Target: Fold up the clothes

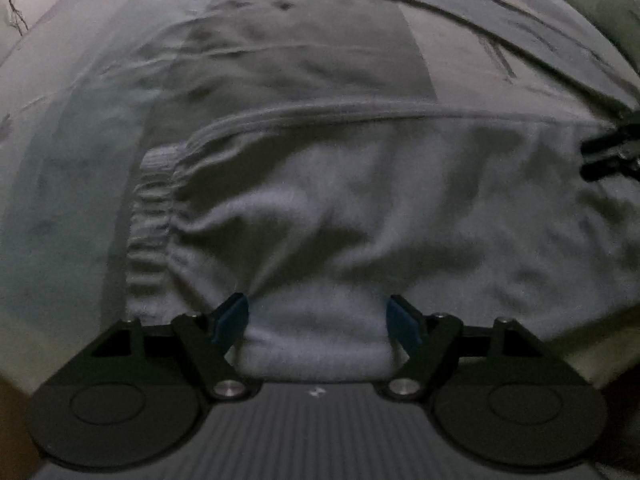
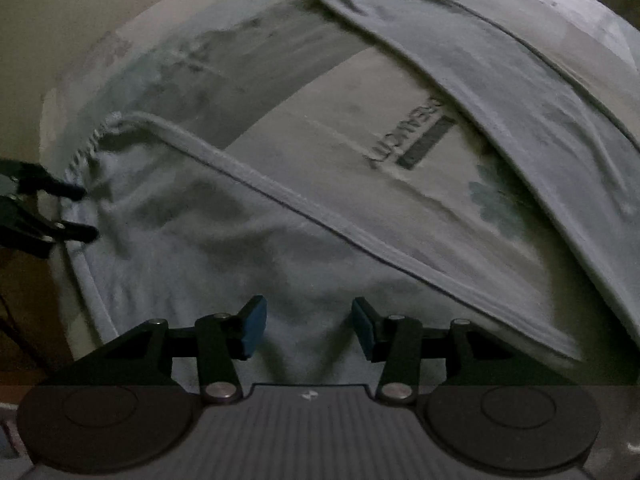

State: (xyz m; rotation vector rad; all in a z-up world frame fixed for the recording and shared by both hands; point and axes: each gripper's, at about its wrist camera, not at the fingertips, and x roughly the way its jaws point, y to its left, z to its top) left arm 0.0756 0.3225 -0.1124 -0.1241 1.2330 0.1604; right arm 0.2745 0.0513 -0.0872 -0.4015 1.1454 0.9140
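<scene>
Dim bedding (image 2: pixel 340 120) w/ printed lettering lay under everything. Left gripper (image 1: pixel 318 316) had its jaws spread wide, a bunched fold of grey sweatpants (image 1: pixel 340 208) sitting btwn the blue pads (image 1: pixel 232 316), not pinched. Right gripper (image 2: pixel 308 326) was likewise wide apart over the same fabric. Elastic waistband (image 1: pixel 152 216) lay left of the left gripper; one pant leg (image 2: pixel 500 92) stretched diagonally beyond.

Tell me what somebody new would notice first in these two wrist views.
A pale grey garment fills both views, spread over a patterned bed cover with dark print. Its ribbed cuff lies left in the left wrist view. Both the left gripper and right gripper sit open with grey fabric between their fingers.
</scene>
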